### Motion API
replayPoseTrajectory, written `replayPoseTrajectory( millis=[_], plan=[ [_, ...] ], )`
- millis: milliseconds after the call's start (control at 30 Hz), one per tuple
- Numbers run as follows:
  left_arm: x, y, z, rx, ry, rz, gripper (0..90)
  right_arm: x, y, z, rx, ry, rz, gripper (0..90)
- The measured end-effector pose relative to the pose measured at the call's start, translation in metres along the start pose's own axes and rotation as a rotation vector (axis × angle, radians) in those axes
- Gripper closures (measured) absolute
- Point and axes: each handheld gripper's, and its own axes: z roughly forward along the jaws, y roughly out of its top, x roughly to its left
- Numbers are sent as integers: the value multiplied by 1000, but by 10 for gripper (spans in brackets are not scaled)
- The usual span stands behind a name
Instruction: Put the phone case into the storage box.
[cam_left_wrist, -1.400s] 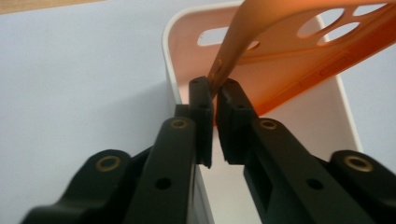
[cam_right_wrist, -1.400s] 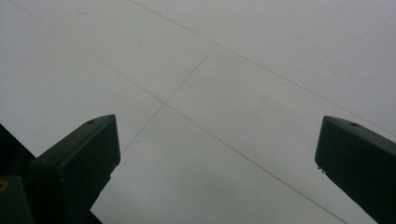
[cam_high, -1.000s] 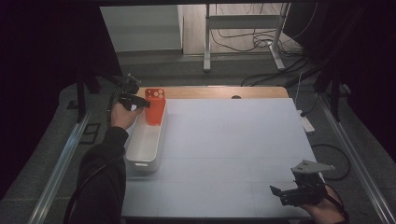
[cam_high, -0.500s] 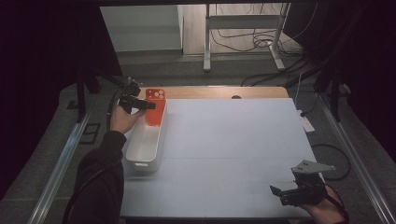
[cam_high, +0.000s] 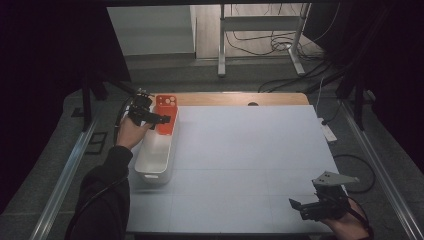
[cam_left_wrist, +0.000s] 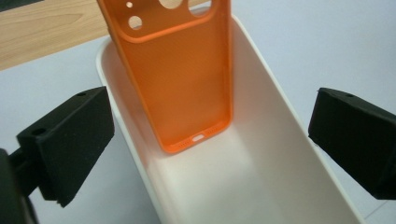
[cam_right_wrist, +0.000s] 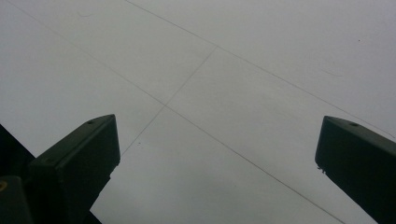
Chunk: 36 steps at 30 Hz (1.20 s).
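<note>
In the high view, the left gripper (cam_high: 159, 119) sits in the upper left of the frame, over the far end of a long white bin (cam_high: 156, 159) at the left edge of the white table (cam_high: 250, 160). An orange phone case (cam_high: 166, 114) leans upright in that far end, just beside the jaw tips. The right gripper (cam_high: 305, 208) hovers low at the lower right, jaws apart, over bare table.

In the left gripper view, the left gripper (cam_left_wrist: 210, 135) has just been opening its jaws; they stand wide at the lower left and right, touching nothing. The orange phone case (cam_left_wrist: 182, 79) fills the upper middle, its bottom edge down inside the white bin (cam_left_wrist: 275, 154), camera holes at the top.

In the right gripper view, the right gripper (cam_right_wrist: 217, 154) holds its jaws wide apart above the white table (cam_right_wrist: 210, 70), nothing between them.
</note>
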Motion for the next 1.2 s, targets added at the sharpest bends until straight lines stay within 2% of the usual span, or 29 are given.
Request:
replayPoseTrajectory(
  millis=[200, 433, 600, 833, 967, 1067, 1200],
  plan=[
    [-7, -8, -4, -14, -21, 20, 0, 0, 0, 0, -2, 1, 1, 0],
    [-11, -17, -10, -44, -21, 40, 0, 0, 0, 0, -2, 1, 3, 0],
    [-16, -22, -17, -53, -20, 73, 0, 0, 0, 0, 1, 1, 3, 0],
    [-24, -26, -27, -49, -40, 106, 0, 0, 0, 0, -3, 1, 4, 0],
    [-29, -30, -31, -67, -65, 117, 0, 0, 0, 0, -4, 1, 4, 0],
    [-33, -33, -34, -64, -64, 140, 0, 0, 0, 0, -2, 0, 3, 0],
    [-38, -39, -37, -74, -76, 143, 0, 0, 0, 0, -2, 0, 3, 0]
  ],
)
